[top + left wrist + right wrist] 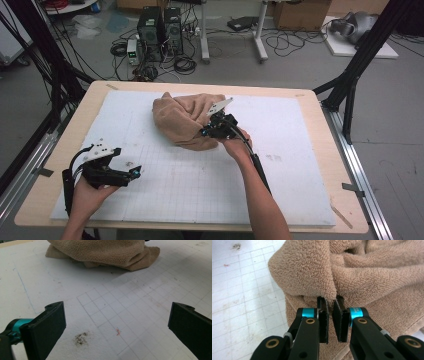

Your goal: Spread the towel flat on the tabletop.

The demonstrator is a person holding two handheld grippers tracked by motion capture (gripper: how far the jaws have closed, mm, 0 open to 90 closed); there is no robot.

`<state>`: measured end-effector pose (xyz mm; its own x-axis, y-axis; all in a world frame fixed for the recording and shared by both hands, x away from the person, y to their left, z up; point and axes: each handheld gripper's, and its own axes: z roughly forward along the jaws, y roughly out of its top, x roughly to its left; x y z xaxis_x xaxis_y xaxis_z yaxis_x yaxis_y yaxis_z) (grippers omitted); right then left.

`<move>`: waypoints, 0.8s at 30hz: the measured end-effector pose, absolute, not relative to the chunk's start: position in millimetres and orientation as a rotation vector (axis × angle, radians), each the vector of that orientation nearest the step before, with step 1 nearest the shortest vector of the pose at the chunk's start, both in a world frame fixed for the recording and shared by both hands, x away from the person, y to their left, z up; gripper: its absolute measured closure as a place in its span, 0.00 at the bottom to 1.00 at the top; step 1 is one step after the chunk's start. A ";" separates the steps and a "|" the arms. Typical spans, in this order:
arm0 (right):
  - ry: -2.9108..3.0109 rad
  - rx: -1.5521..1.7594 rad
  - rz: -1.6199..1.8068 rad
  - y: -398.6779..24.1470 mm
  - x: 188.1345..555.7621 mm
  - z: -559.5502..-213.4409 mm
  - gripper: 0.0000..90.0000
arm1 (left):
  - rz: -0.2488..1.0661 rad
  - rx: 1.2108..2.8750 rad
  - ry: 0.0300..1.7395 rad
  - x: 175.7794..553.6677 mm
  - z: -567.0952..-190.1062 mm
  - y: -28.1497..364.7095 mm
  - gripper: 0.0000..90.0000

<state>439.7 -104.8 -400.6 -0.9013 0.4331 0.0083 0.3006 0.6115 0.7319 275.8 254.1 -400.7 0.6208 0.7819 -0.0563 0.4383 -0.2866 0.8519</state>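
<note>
The step in hand looks like the first grasp for unfolding or lifting the crumpled tan towel, which lies heaped on the white gridded mat toward twelve o'clock from the tabletop's middle. The right tool has its jaws drawn narrow, pinching a raised fold at the towel's near edge. The left tool waits at about eight o'clock, jaws wide and holding nothing. Next, I judge, the right should lift the fold while the left moves in for a second corner.
</note>
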 end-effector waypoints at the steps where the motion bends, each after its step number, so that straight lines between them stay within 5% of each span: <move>1: 2.661 0.615 1.180 -107.4 438.1 -397.0 0.93 | 0.471 1.925 0.967 275.9 -400.5 254.4 0.02; 24: 2.562 0.585 1.272 -158.2 413.3 -357.6 0.94 | 0.470 1.933 0.948 277.5 -395.2 246.2 0.02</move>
<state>413.3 -158.2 -357.6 -0.8962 0.4432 -0.0211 0.2510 0.5455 0.7996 277.5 246.2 -395.2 0.6329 0.7726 -0.0493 0.4286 -0.2966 0.8534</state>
